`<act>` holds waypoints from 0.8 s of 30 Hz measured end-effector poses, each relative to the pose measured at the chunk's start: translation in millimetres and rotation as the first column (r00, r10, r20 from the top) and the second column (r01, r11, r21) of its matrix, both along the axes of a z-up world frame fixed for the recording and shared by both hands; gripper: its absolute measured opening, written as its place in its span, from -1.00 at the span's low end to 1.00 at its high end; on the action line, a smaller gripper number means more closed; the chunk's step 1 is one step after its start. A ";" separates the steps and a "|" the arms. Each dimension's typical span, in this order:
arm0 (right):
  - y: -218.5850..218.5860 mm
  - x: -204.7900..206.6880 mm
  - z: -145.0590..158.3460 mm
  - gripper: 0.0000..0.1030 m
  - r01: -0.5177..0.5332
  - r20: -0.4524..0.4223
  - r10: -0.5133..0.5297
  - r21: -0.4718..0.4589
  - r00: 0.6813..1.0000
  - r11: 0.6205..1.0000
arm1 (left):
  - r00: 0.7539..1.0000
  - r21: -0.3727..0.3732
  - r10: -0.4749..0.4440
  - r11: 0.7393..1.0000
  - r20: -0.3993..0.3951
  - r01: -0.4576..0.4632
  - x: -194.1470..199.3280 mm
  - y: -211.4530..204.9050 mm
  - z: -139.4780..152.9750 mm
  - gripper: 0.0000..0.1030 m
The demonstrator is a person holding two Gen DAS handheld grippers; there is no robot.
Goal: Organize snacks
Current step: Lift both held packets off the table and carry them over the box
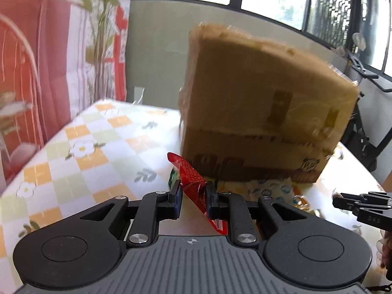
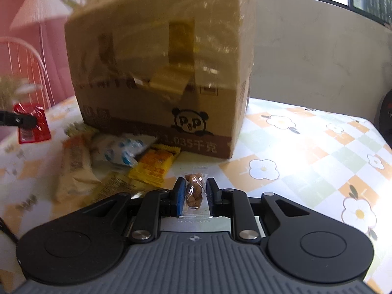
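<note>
A taped cardboard box (image 1: 264, 112) stands on the checked tablecloth; it also shows in the right wrist view (image 2: 159, 73). My left gripper (image 1: 194, 193) is shut on a red snack packet (image 1: 193, 183), held above the table just in front of the box; the packet also shows at the left of the right wrist view (image 2: 31, 125). My right gripper (image 2: 194, 191) is shut on a clear packet of brown snack pieces (image 2: 194, 191), near the box's front right corner. Several loose snack packets lie at the box's foot, among them a yellow one (image 2: 154, 164), a white-blue one (image 2: 120, 150) and an orange-white one (image 2: 73, 169).
The right gripper's fingers (image 1: 360, 203) reach in at the right edge of the left wrist view. The tablecloth (image 2: 306, 152) spreads to the right of the box and to its left (image 1: 85, 152). A red floral curtain (image 1: 49, 61) hangs at the left. Windows and a wall lie behind.
</note>
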State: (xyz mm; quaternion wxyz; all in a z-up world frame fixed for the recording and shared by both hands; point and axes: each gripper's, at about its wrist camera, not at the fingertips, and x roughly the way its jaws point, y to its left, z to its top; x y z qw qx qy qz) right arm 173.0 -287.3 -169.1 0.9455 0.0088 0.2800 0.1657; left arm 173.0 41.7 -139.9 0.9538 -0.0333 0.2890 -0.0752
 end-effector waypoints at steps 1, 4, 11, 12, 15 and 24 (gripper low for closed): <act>-0.9 -5.3 5.7 -0.61 -0.003 0.014 0.003 0.009 1.000 1.000 | 1.000 -0.005 -0.012 1.000 0.012 0.013 -0.9 -1.2 5.7 -0.61; -3.9 -16.3 32.2 -0.61 -0.018 0.071 0.015 0.039 0.997 0.999 | 0.997 -0.021 -0.055 0.998 0.047 0.056 -1.0 -8.6 23.5 -0.61; -7.9 -6.5 122.7 -0.61 -0.045 0.291 0.007 0.123 0.957 0.991 | 0.961 -0.007 -0.171 0.984 0.216 0.176 19.1 -35.5 89.4 -0.61; -6.5 2.0 133.2 -0.61 -0.055 0.306 0.012 0.131 0.952 0.990 | 0.956 -0.007 -0.182 0.982 0.232 0.189 25.2 -39.5 96.4 -0.61; 5.0 31.4 159.3 -0.61 -0.067 0.350 0.027 0.101 0.936 0.993 | 0.944 -0.027 -0.201 0.976 0.261 0.216 53.0 -48.5 119.5 -0.61; 40.3 130.6 184.0 -0.61 -0.020 0.258 0.003 0.063 0.966 0.998 | 0.948 0.047 -0.213 0.977 0.235 0.208 139.0 -84.9 136.2 -0.61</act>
